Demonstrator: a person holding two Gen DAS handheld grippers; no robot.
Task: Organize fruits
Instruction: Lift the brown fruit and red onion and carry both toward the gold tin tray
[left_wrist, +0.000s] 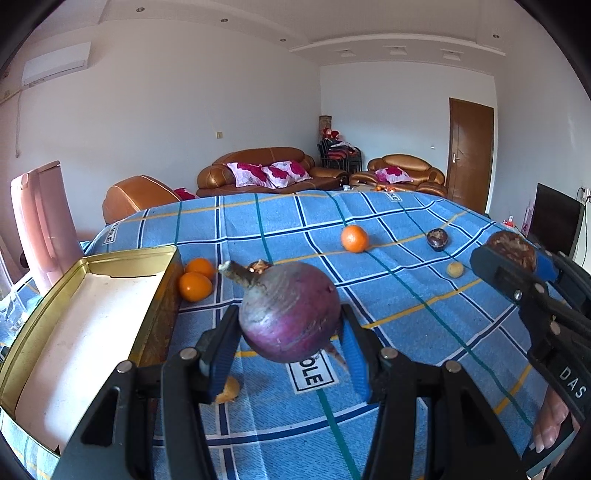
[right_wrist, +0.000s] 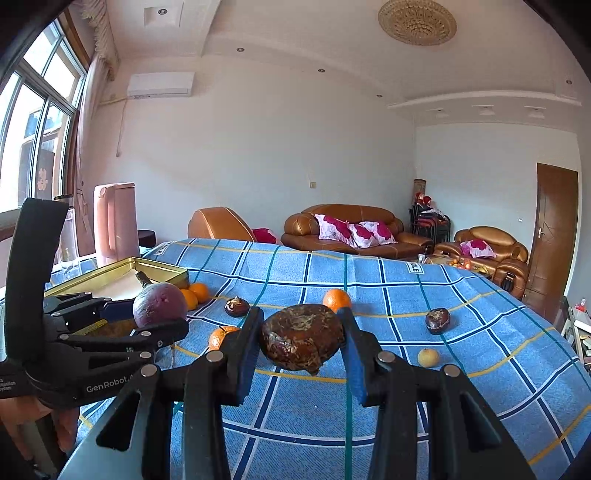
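Left wrist view: we log our left gripper (left_wrist: 290, 332) closed on a purple stemmed fruit (left_wrist: 290, 314), pads pressed to both its sides, carried clear above the blue checked cloth (left_wrist: 424, 295). To its left, an open gold tin (left_wrist: 74, 332), its white floor bare. Two small oranges (left_wrist: 195, 280) lie touching the tin's far wall; one orange (left_wrist: 354, 239) sits mid-table; one dark round fruit (left_wrist: 437, 239) and one pale yellow fruit (left_wrist: 455, 269) lie further right. A peel-like scrap (left_wrist: 229, 391) lies under our fingers. Our right gripper (left_wrist: 517, 266) shows at the right edge. Right wrist view: right gripper (right_wrist: 302, 338) clamped on a brown, rough, flattened fruit (right_wrist: 302, 338), likewise lifted off the cloth. Listed behind it: another dark fruit (right_wrist: 237, 305), an orange partly hidden by the left finger (right_wrist: 221, 336), the tin (right_wrist: 162, 273) well off to the left. Step in hand, as we judge it: both loads are in transit to the tin. Next move calls for swinging the purple fruit over the rim, lowering and releasing it, then bringing the brown one across.
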